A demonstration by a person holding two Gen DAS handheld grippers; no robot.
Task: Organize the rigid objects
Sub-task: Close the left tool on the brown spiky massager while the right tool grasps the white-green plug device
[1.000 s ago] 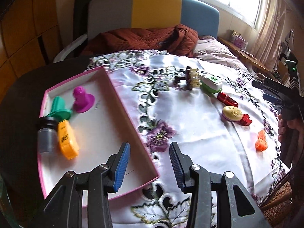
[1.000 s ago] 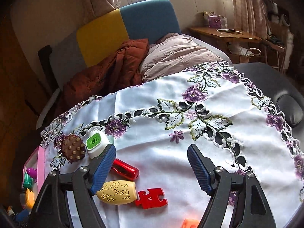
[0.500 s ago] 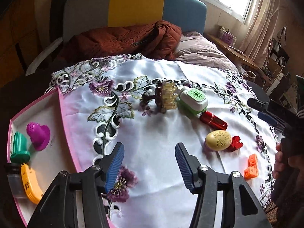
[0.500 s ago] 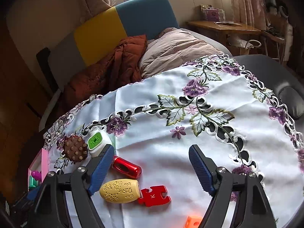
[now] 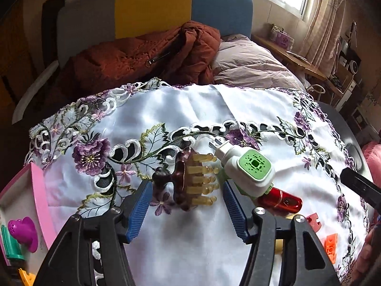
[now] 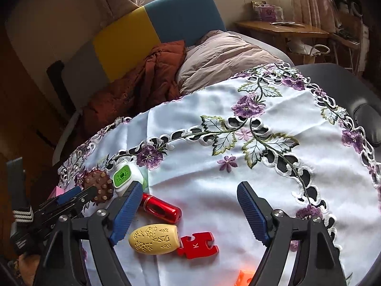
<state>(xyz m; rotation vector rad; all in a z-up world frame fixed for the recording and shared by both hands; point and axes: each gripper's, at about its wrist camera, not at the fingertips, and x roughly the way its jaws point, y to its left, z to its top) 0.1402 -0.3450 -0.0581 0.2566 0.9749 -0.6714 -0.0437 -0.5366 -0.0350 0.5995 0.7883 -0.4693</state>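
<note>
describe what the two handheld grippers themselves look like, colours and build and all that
Both look alike. The left gripper and the right gripper each have two black plastic arms with angular cut-outs and a round silver screw head near each end. The fingers carry blue ribbed pads. No cables or lettering show on them. A bit of skin shows at the left view's lower right edge; no sleeve is clear.

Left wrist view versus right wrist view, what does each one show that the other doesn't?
Only the left wrist view shows the pink tray with the purple piece inside it. Only the right wrist view shows the whole yellow egg-shaped piece and the K on the red puzzle piece. Both show the brown massage brush, green-and-white plug-in, red tube and embroidered tablecloth.
</note>
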